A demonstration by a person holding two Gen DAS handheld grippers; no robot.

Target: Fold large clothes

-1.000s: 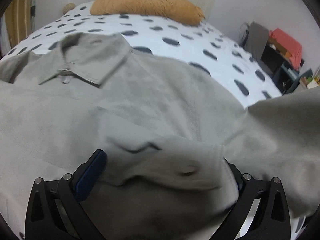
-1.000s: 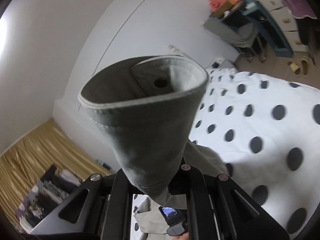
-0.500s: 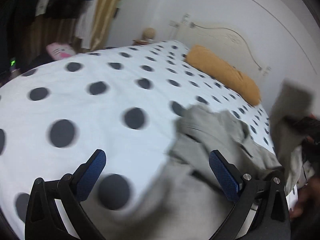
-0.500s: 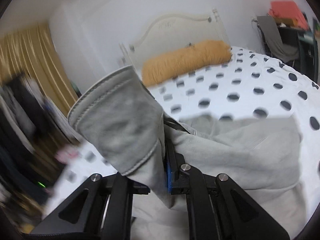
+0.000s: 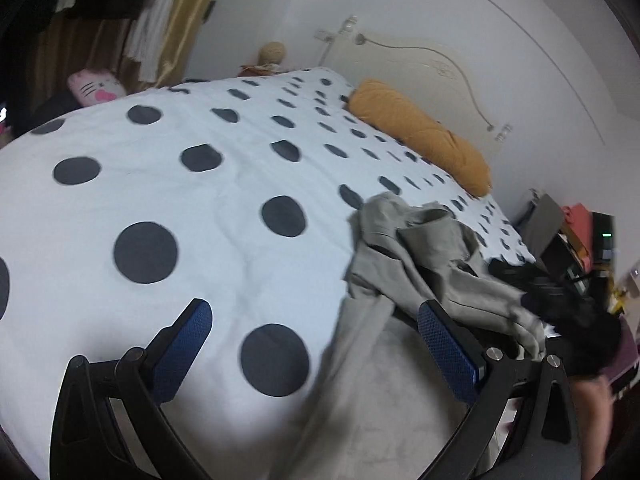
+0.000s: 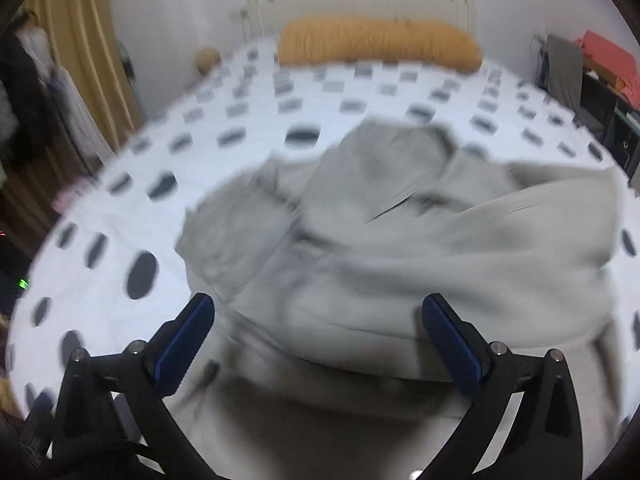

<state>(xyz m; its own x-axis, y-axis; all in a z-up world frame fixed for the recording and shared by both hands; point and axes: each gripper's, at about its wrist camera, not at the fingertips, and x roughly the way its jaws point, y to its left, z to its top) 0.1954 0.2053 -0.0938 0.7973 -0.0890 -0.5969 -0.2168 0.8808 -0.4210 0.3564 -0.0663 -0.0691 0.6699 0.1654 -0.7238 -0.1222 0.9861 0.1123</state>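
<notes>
A grey collared shirt lies rumpled on the white bed with dark dots. In the left wrist view the shirt is bunched at the right, its hem under the right finger. My left gripper is open and empty, above the bedspread at the shirt's left edge. My right gripper is open and empty, just above the shirt's lower part. The right wrist view is blurred by motion.
An orange bolster pillow lies at the white headboard. Hanging clothes and a gold curtain stand left of the bed. A shelf with red and grey items stands to the right. A pink plush sits beside the bed.
My right gripper has let go of the shirt cuff and opened; the sleeve now lies across the shirt. My left gripper let go earlier and has swung left off the shirt.
</notes>
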